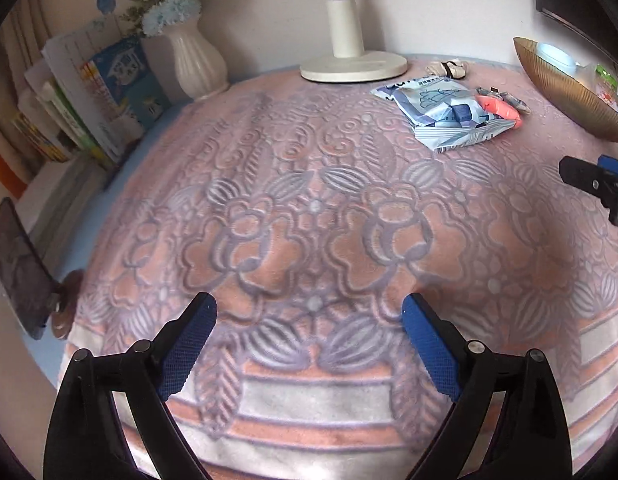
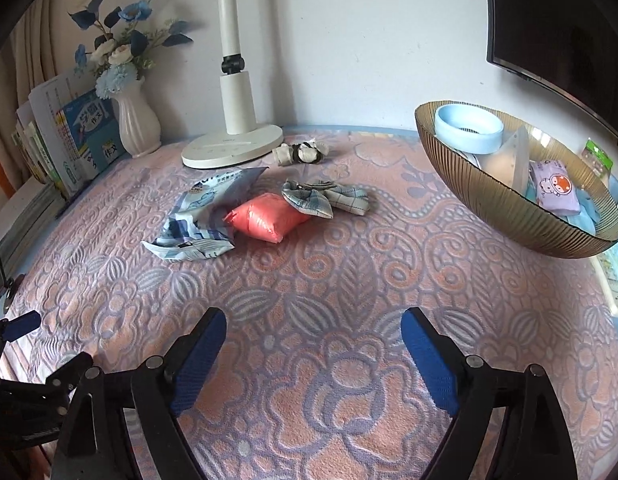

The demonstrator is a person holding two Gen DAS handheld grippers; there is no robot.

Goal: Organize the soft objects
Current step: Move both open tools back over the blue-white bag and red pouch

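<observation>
Soft things lay mid-table on the patterned cloth: a coral pouch touching a blue-white packet and a plaid fabric piece. Right of them stood the ribbed bowl. My left claw and right claw gaped empty.

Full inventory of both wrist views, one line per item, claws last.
Blanket: 1, pink-lilac floral, covers table.
Lamp: 1, white, back centre.
Vase of flowers: 1, white vase, blue-white blooms, back left.
Books: several, upright, left of vase.
Wipes pack: 1, blue-white, centre.
Pink pouch: 1, coral, touching the pack.
Plaid cloth: 1, grey-blue, right of pouch.
Rolled socks: 1 bundle, beige, by lamp base.
Bowl: 1, amber ribbed, right; holds blue ring, lilac pack.
Left claw: open, empty.
Right claw: open, empty.
</observation>
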